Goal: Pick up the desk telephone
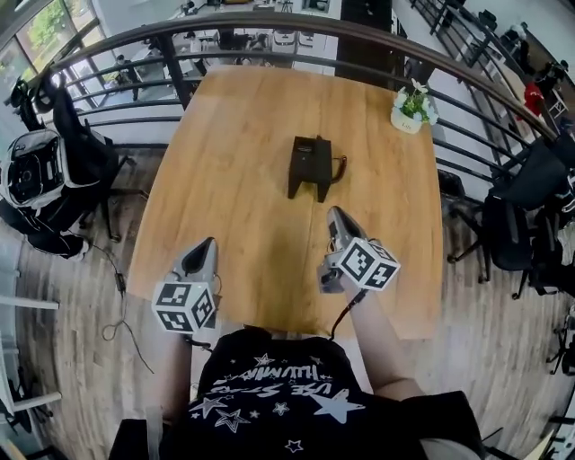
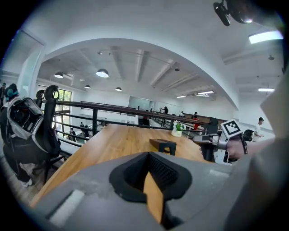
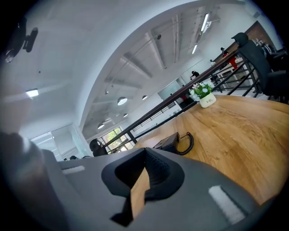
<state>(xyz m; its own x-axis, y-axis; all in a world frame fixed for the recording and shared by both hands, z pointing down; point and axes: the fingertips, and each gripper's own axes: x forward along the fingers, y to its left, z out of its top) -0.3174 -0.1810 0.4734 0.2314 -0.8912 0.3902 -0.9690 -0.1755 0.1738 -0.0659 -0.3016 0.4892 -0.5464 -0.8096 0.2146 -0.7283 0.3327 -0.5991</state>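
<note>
A black desk telephone (image 1: 311, 166) with a coiled cord lies near the middle of the wooden table (image 1: 234, 135). Both grippers hover over the table's near part, short of the phone. My left gripper (image 1: 207, 247) is at the left, its jaws shut with nothing in them. To the right and closer to the phone, my right gripper (image 1: 336, 216) is also shut and holds nothing. The left gripper view shows the phone (image 2: 163, 145) ahead and the right gripper (image 2: 211, 143) beside it. In the right gripper view the phone (image 3: 170, 141) lies ahead to the left.
A small potted plant (image 1: 411, 108) stands at the table's far right corner. A dark curved railing (image 1: 269, 27) runs behind the table. A chair with a backpack (image 1: 45, 171) stands to the left, and dark chairs (image 1: 530, 207) to the right.
</note>
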